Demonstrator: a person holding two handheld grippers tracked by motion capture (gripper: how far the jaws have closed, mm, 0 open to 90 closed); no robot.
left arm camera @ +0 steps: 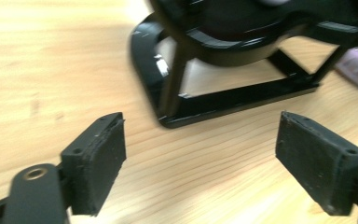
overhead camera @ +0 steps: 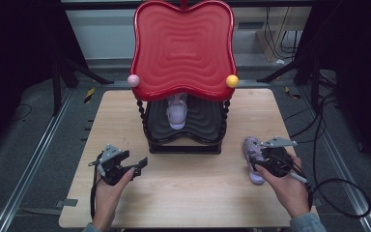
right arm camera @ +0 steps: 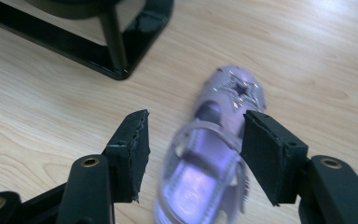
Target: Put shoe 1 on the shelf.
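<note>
Broadly, a light wooden table (overhead camera: pixel 188 193) takes up the middle of the high view, and toward its far side stands a two-tier rack with a glossy red wavy-edged top tray (overhead camera: pixel 183 48) over a black lower tray (overhead camera: pixel 205 121) on a black frame. A pink ball (overhead camera: pixel 133 80) and a yellow ball (overhead camera: pixel 232 80) sit at the red tray's front corners. One lilac child's shoe (overhead camera: pixel 177 112) lies on the black tray. A second lilac shoe with a glittery star on the toe (right arm camera: pixel 214 149) lies on the table just right of the rack's base, its toe pointing away from the person. The right gripper (right arm camera: pixel 193 156) is released, its jaws spread on either side of this shoe; whether they touch it is unclear. The left gripper (left arm camera: pixel 200 163) is also released, jaws wide apart over bare wood, facing the rack's near left corner.
</note>
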